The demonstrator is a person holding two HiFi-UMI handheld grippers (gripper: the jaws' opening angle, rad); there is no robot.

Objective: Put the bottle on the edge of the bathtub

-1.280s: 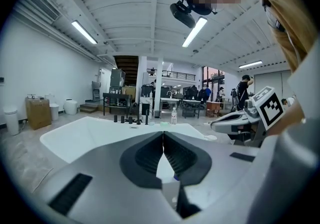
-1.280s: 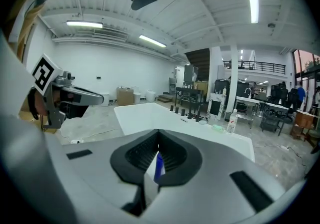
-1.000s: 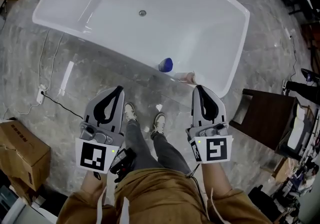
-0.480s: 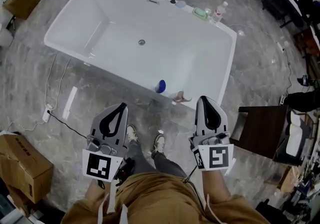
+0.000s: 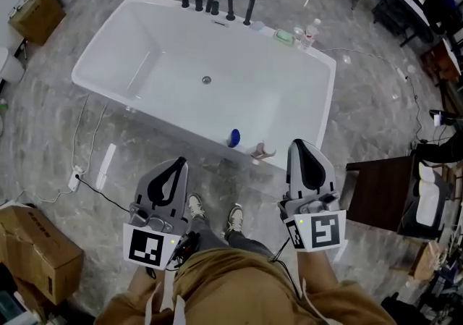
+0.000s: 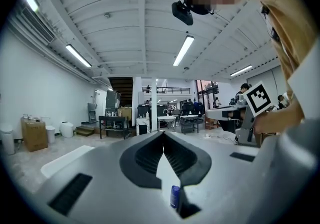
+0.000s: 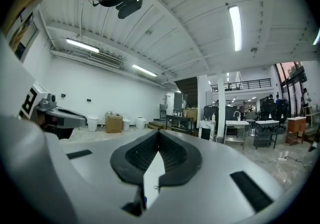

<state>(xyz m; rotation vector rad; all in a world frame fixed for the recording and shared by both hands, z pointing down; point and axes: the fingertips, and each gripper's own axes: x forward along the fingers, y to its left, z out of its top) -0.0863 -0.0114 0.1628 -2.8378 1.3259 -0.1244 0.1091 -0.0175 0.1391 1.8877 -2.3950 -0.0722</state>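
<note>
A blue bottle stands on the near rim of the white bathtub, beside a small pinkish thing. A clear water bottle and a green soap dish sit on the far rim by the black taps. My left gripper and right gripper hang level in front of me, short of the tub, both shut and empty. In the left gripper view the jaws meet, and the blue bottle shows through the gap below them. The right gripper has its jaws pressed together.
A dark wooden stool stands right of the tub. Cardboard boxes sit at the lower left and upper left. A power strip with cable lies on the marble floor. My shoes are just below the tub's rim.
The view has pulled back and up, so the whole tub shows and lies farther off. Both grippers have come away from the tub's rim and stay shut. The blue bottle remains on the rim.
</note>
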